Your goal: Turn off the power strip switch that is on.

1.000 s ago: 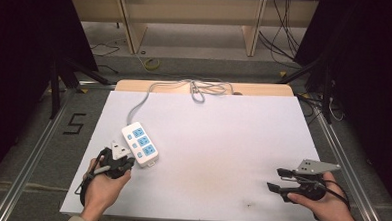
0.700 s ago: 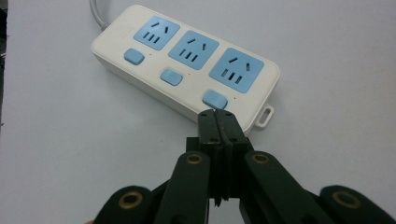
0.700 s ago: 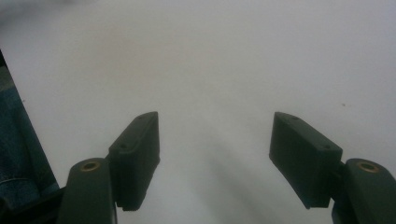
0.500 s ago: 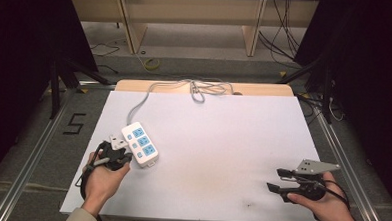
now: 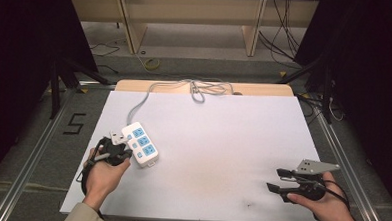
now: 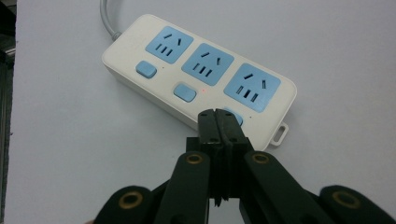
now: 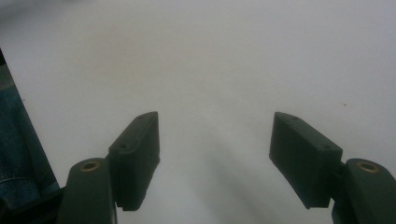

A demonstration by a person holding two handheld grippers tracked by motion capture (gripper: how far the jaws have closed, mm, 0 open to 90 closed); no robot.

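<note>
White desk [image 5: 222, 141] carries a power strip [image 5: 140, 143]; left gripper [image 6: 218, 122] closed at its switch, right gripper [image 7: 215, 158] wide open, empty.

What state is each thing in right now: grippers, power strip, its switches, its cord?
left gripper: jaws shut, tips at the nearest blue switch of the strip
right gripper: jaws open, empty, above bare table
power strip: flat on the table, three sockets, none with a plug in
middle switch: small red light beside it
cord: slack, bundled at the far edge
</note>
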